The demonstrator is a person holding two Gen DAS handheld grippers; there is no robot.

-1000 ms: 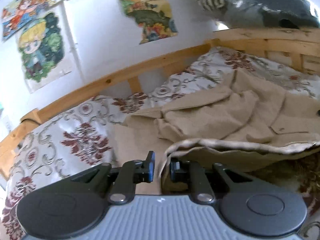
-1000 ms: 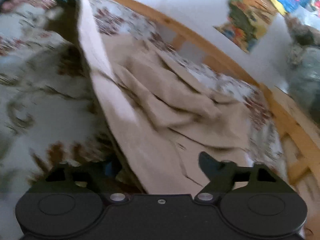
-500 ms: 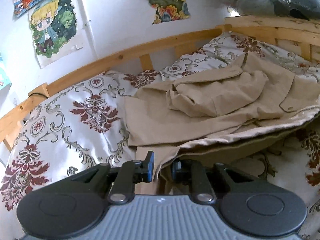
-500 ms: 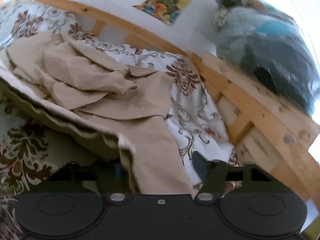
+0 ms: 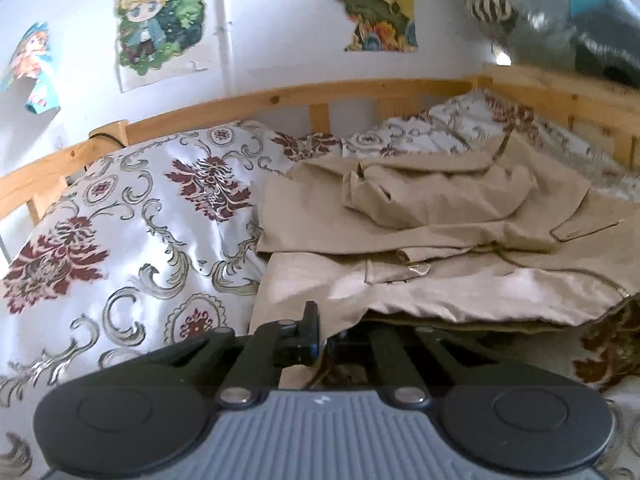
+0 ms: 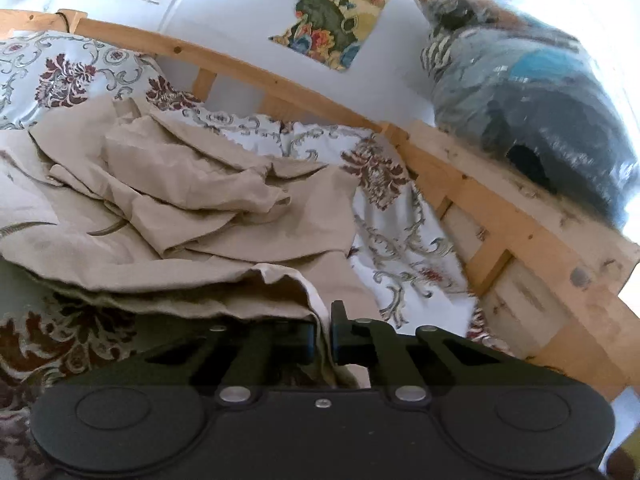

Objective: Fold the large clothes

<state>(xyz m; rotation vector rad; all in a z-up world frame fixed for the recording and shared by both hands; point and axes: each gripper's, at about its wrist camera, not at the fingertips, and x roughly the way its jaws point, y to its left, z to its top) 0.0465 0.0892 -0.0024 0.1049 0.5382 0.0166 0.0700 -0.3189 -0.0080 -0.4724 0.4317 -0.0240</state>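
A large beige garment (image 5: 440, 216) lies crumpled on the bed, its near hem lifted off the cover. In the left wrist view my left gripper (image 5: 325, 332) has its jaws closing tight on the hem's left end, and the cloth hides the right finger. The right wrist view shows the same garment (image 6: 180, 200) spread to the left. My right gripper (image 6: 325, 328) has its jaws closing on the hem's right end, cloth pinched between the pads.
A floral bed cover (image 5: 140, 220) lies under the garment. A wooden bed rail (image 5: 280, 96) runs along the far side and a wooden headboard (image 6: 520, 240) along the right. A clear bag of bundled items (image 6: 520, 100) sits on it. Posters (image 5: 160, 20) hang on the white wall.
The right gripper went from wide open beside the cloth to shut on the hem. The left gripper tightened on its end. Both views swung level, and the hem sank toward the bed.
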